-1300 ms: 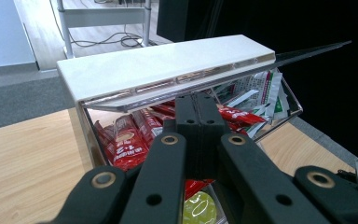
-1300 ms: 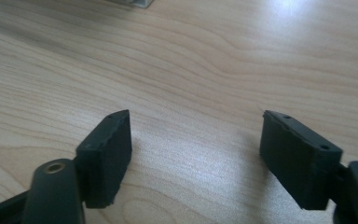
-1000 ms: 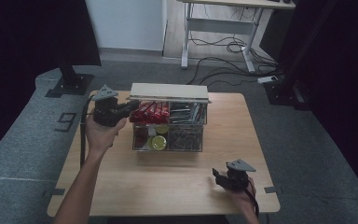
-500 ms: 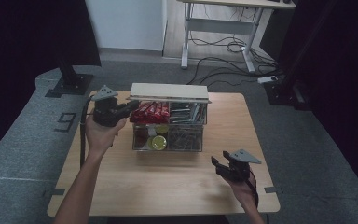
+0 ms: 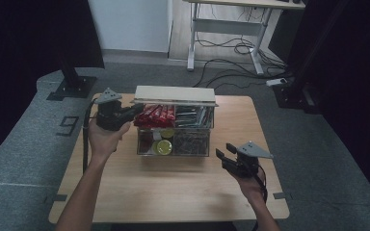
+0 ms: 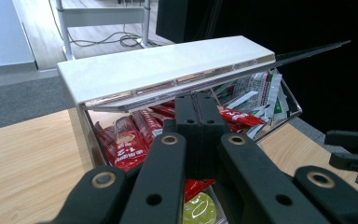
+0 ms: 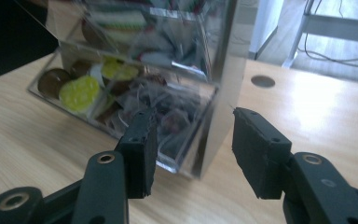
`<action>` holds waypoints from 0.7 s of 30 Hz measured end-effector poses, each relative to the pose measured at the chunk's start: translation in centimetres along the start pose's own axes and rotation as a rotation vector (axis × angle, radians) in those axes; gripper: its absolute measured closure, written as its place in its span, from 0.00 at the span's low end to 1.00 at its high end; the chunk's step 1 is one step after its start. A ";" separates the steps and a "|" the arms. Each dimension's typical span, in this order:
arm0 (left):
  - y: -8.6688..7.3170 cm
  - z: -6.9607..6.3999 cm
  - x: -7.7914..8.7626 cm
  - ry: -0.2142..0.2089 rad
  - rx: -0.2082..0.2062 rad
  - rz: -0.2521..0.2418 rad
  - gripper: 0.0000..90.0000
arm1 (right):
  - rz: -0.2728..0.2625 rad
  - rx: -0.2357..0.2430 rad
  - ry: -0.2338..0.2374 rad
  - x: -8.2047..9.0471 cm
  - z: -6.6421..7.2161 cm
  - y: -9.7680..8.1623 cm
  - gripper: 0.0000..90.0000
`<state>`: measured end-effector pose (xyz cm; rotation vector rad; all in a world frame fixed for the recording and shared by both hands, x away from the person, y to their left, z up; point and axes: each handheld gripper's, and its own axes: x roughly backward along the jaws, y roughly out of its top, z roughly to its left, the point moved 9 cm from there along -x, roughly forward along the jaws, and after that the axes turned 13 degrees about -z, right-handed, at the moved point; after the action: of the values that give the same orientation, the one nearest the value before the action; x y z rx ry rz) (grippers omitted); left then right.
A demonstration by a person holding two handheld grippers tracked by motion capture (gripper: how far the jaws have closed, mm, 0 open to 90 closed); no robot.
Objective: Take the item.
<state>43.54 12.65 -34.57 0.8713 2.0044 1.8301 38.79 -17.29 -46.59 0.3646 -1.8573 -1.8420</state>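
I see a clear acrylic organiser box (image 5: 173, 130) standing on the wooden worktop (image 5: 125, 192), toward its far edge, with a white lid (image 5: 175, 94) raised over the top tier. The upper tier holds red sachets (image 5: 156, 114) on the side toward my left gripper and pale packets (image 5: 195, 116) beside them; the lower tier holds a yellow-lidded pod (image 5: 164, 147) and dark wrapped pieces (image 5: 190, 143).

My left gripper (image 5: 134, 109) sits at the box's left end, at the level of the upper tier. In the left gripper view its fingers (image 6: 198, 126) are pressed flat together with no gap between them, their tips just under the front edge of the lid (image 6: 168, 70) and above the red sachets (image 6: 126, 144). I cannot tell whether anything thin is pinched between them.

My right gripper (image 5: 225, 159) hovers over the worktop near the box's front right corner, apart from it. In the right gripper view its fingers (image 7: 140, 149) stand wide, and the box's corner (image 7: 205, 140) lies ahead between them, not touched by either.
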 end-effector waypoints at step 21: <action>0.0 0.0 0.0 0.000 -0.001 0.000 1.00 | -0.036 -0.002 0.039 -1.7 1.2 3.9 0.58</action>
<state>43.55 12.65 -34.56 0.8715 2.0033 1.8307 40.16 -15.18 -42.94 0.4328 -1.8336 -1.8474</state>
